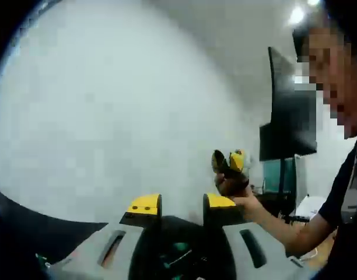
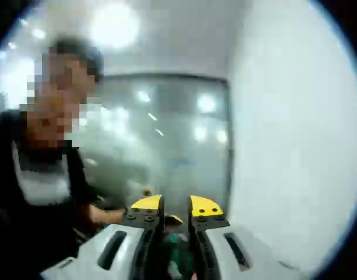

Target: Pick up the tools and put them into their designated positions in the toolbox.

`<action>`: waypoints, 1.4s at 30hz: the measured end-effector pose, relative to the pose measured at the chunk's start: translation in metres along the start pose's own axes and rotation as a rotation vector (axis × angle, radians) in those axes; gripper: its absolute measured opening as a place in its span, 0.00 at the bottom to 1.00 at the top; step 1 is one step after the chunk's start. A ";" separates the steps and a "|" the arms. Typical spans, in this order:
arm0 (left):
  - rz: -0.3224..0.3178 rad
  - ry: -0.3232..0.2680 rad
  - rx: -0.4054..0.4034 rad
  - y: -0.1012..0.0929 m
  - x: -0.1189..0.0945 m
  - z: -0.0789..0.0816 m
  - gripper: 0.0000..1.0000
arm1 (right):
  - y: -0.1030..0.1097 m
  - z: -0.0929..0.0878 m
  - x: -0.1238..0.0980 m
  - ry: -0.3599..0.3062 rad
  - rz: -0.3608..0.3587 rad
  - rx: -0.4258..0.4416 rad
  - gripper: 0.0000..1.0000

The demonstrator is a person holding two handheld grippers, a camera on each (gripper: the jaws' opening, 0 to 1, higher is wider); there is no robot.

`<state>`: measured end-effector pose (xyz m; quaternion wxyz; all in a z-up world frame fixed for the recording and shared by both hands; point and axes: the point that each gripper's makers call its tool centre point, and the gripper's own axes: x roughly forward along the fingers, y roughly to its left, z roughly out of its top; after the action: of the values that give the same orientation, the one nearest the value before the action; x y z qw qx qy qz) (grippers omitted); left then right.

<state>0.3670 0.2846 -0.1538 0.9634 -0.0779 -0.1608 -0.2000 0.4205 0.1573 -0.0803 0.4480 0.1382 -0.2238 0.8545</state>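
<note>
Left gripper view: both grippers raised toward a white wall, no tools or toolbox showing.

Left gripper (image 1: 182, 204) has its yellow-tipped jaws spread with nothing between them, a pale wall (image 1: 120, 105) beyond. Just right of its right jaw, a person's hand (image 1: 240, 195) holds the right gripper (image 1: 230, 161), and further right stands a dark monitor (image 1: 289, 116). In the right gripper view, a person in a dark shirt (image 2: 44, 192) is left of the jaws; the right gripper's jaws stand slightly apart, holding nothing, before a glass partition (image 2: 167, 128).
</note>
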 end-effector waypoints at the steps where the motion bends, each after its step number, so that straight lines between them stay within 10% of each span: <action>1: 0.009 -0.022 0.008 -0.005 -0.019 0.008 0.24 | 0.010 0.005 0.010 -0.003 0.016 -0.028 0.16; 7: 0.111 -0.096 0.085 0.002 -0.102 0.038 0.24 | 0.055 0.015 0.042 0.011 0.076 -0.052 0.19; 11: 0.272 -0.173 0.174 0.033 -0.159 0.050 0.24 | 0.078 0.023 0.054 -0.035 -0.024 -0.144 0.20; 17: 0.480 -0.087 0.234 0.098 -0.233 0.023 0.25 | 0.062 0.093 -0.022 -0.276 -0.594 -0.309 0.22; 20: 0.526 -0.128 0.223 0.116 -0.259 0.020 0.25 | 0.063 0.087 -0.081 -0.193 -0.893 -0.413 0.29; 22: 0.596 -0.107 0.196 0.140 -0.272 0.012 0.26 | 0.064 0.065 -0.105 -0.087 -1.012 -0.396 0.47; 29: 0.545 -0.134 0.141 0.163 -0.282 -0.016 0.25 | 0.079 0.052 -0.144 -0.120 -1.161 -0.421 0.90; 31: 0.517 -0.083 0.161 0.165 -0.282 -0.033 0.24 | 0.080 0.043 -0.159 -0.005 -1.274 -0.427 0.86; 33: 0.524 -0.100 0.145 0.167 -0.287 -0.040 0.24 | 0.079 0.030 -0.169 0.189 -1.372 -0.427 0.61; 37: 0.542 -0.094 0.187 0.166 -0.293 -0.044 0.23 | 0.090 -0.018 -0.240 0.732 -1.660 -0.272 0.65; 38: 0.538 -0.160 0.151 0.165 -0.293 -0.037 0.23 | 0.090 -0.023 -0.252 0.766 -1.684 -0.265 0.64; 42: 0.516 -0.110 0.150 0.166 -0.291 -0.044 0.23 | 0.104 -0.082 -0.284 0.934 -1.716 -0.063 0.68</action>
<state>0.1950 0.5311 -0.3086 0.9754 -0.0554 -0.2019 0.0689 0.4911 -0.0527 -0.3016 0.9648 -0.1102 0.1300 0.2004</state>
